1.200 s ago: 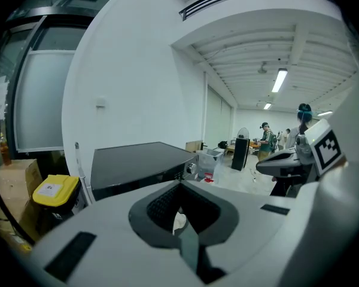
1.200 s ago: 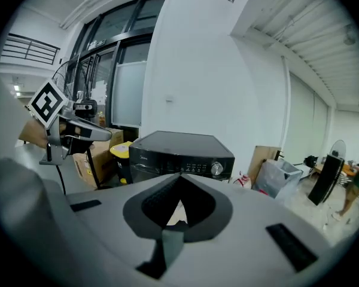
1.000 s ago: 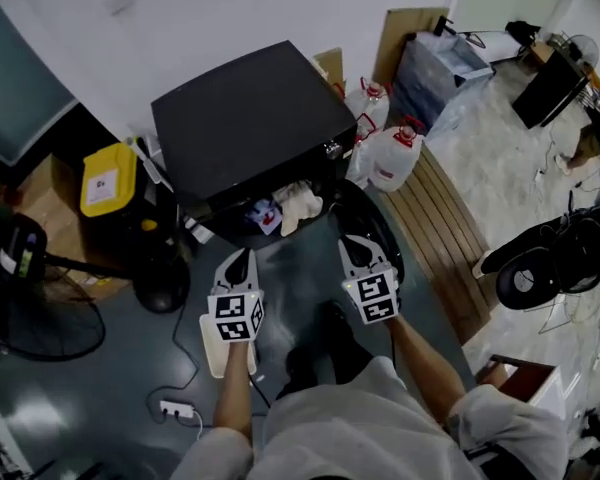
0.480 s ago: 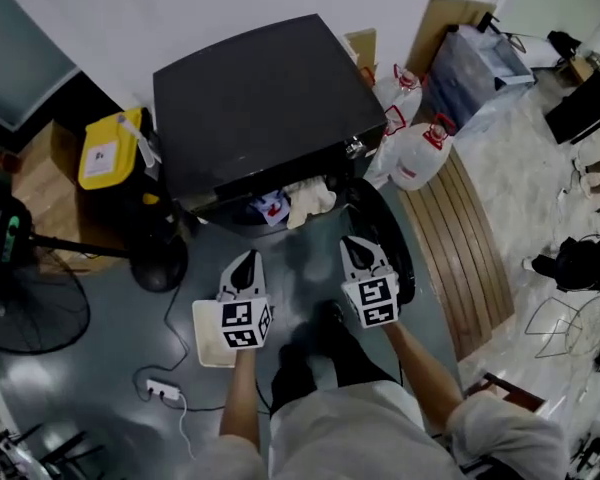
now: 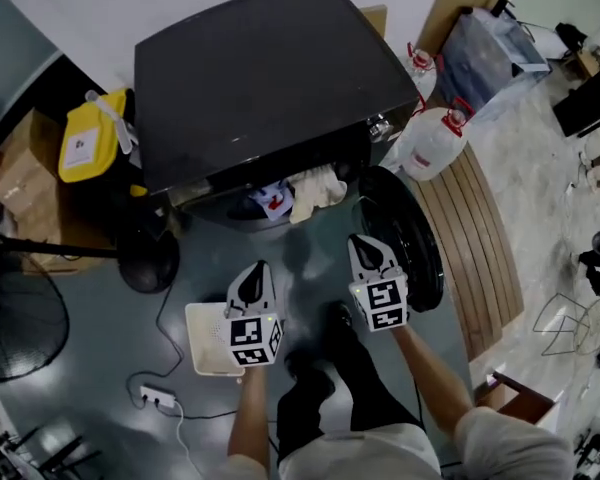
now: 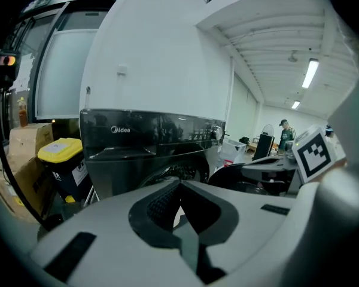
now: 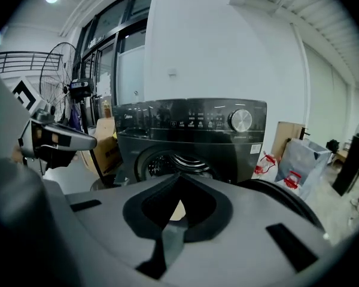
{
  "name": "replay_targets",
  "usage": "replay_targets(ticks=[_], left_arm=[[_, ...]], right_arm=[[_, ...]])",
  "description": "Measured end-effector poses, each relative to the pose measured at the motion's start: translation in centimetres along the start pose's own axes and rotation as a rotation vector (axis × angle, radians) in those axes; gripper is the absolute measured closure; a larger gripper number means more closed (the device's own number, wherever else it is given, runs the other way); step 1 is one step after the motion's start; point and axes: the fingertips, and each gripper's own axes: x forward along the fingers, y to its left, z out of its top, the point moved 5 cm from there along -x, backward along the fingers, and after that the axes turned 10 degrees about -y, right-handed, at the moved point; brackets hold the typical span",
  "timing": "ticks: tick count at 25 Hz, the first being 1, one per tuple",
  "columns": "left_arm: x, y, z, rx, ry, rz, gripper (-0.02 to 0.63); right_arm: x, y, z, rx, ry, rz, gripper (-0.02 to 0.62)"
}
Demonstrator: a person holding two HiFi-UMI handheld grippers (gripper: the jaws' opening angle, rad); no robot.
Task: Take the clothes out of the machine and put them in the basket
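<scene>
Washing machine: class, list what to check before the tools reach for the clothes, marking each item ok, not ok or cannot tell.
1. Machine door open: ok.
2. Clothes hanging out at the opening: ok.
3. White basket on the floor by the person's feet: ok.
4. Left tool and right tool empty: ok.
5. Tools open for a grasp: not ok, both shut.
6. More clothes deeper in the drum: cannot tell.

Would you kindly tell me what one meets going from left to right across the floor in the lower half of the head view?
In order: power strip, left hand-held gripper, right hand-held gripper, wooden slats.
</scene>
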Motion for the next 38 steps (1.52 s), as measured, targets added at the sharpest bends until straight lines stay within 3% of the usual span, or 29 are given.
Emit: replay_targets(ticks=[15,31,32,33,36,38], left_arm=[[4.2,5.2,-15.4,-0.001,-0.020,0.009,0.588],[10.9,8.4,-24.6,0.000,-0.087,0.012,0.588],[11.2,8.4,-25.0,0.000,-0.090,0.012,0.588],[11.5,8.4,-25.4,0.000,-0.092,0.012,0.588],[12.5,8.4,-26.6,-0.006,-0.097,0.008,0.588],[13.2,8.6,-27.3,0.002,-0.106,-0.001,0.588]], right_arm=[[9.4,2.1,-14.9,-0.028,-0.023,-0.044,0.574],[19.5,0.5,-23.7,-0.063,-0.091,-0.070,0.571],[20.3,0.4,-24.1,-0.054,-0.094,-0.055,0.538],[21.1,0.2,-24.5,-0.045,-0.097,-0.042,0.438],[23.7,-0.6,-25.6,-0.037,-0.124,-0.034,0.272],[25.4,-1.4,-26.3,-0.035,-0.137,-0.054,0.211]])
